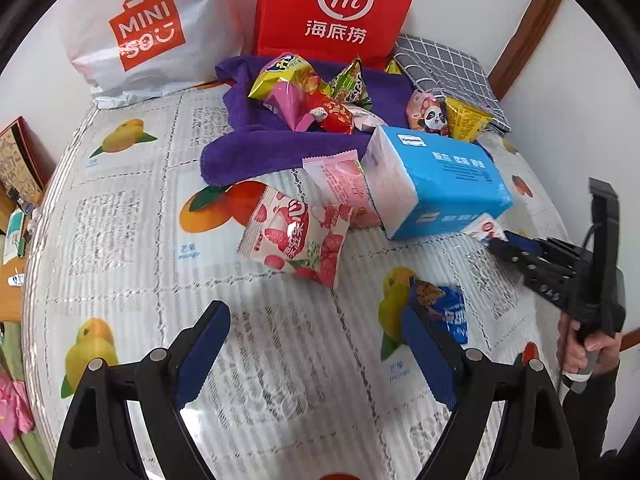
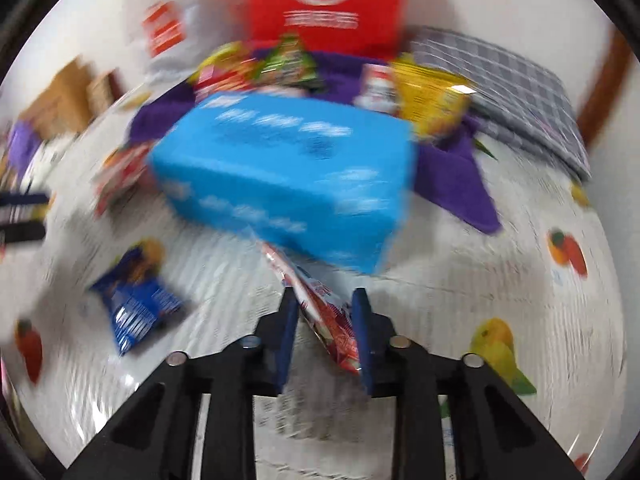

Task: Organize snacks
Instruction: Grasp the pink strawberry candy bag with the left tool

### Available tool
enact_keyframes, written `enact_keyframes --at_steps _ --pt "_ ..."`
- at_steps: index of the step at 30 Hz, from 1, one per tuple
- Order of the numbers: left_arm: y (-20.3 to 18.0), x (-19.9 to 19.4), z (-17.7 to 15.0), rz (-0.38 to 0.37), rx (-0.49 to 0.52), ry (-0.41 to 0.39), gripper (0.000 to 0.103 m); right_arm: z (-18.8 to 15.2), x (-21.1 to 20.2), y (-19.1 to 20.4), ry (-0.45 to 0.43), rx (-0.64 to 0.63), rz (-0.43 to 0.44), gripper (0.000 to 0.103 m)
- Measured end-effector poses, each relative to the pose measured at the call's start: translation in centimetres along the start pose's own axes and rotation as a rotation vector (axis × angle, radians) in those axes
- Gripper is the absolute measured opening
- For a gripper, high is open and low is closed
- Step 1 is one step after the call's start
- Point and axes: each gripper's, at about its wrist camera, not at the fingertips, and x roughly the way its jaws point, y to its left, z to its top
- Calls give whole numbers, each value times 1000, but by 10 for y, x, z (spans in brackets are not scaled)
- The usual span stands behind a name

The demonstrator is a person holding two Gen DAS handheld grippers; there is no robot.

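Several snack packets lie on a fruit-print tablecloth [image 1: 120,216]. A pile of them sits on a purple towel [image 1: 256,144] at the back. A strawberry packet [image 1: 296,236] and a pink packet [image 1: 340,184] lie by a blue tissue pack [image 1: 440,184]. My left gripper [image 1: 316,328] is open and empty above the cloth, its right finger beside a dark blue packet [image 1: 444,308]. My right gripper [image 2: 325,310] is shut on a red and white packet [image 2: 324,312] whose far end lies under the tissue pack [image 2: 288,184]. The right wrist view is blurred.
A red Haidilao bag [image 1: 336,8] and a white Miniso bag [image 1: 148,28] stand against the back wall. A grey checked cloth [image 1: 448,68] lies at the back right. The dark blue packet [image 2: 136,300] lies left of my right gripper. Boxes stand beyond the table's left edge.
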Motion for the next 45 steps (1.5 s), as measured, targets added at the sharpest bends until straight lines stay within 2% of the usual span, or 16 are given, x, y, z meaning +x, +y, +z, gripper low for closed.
enact_keyframes --at_steps 4,6,9,12,17,20,22,26,27,29,31,34,38,42,45 --pt "-5 12 10 33 20 -8 87 -10 1 -18 -44 62 25 24" --pt "-8 18 16 78 37 -26 87 -15 1 -19 -81 66 37 24" --pt "-12 30 24 135 77 -36 87 -20 1 -12 -125 32 -1 24" --pt "-15 44 29 188 113 -30 85 -20 2 -11 -129 25 -11 25" --pt "-12 62 32 179 110 -26 85 -19 4 -18 -126 51 30 26" --pt "-9 68 31 180 105 -59 81 -18 5 -18 -124 56 41 26" --pt "-10 67 31 183 104 -93 66 -18 5 -17 -122 57 45 27" --pt "-14 67 26 195 113 -154 57 -17 7 -16 -113 46 53 30" --pt "-15 66 25 185 116 -157 50 -17 8 -15 -112 40 51 31" --pt "-15 65 25 181 114 -158 49 -17 8 -13 -110 33 44 32" --pt "-14 65 25 166 106 -160 41 -17 8 -13 -110 32 46 32" --pt "-12 63 24 164 89 -163 36 -17 8 -14 -112 37 54 32" --pt "-11 59 20 157 71 -157 34 -17 7 -15 -116 39 58 31" --pt "-8 50 13 127 36 -145 32 -18 4 -20 -131 55 101 29" --pt "-6 39 5 98 9 -141 30 -18 4 -18 -130 53 93 29"
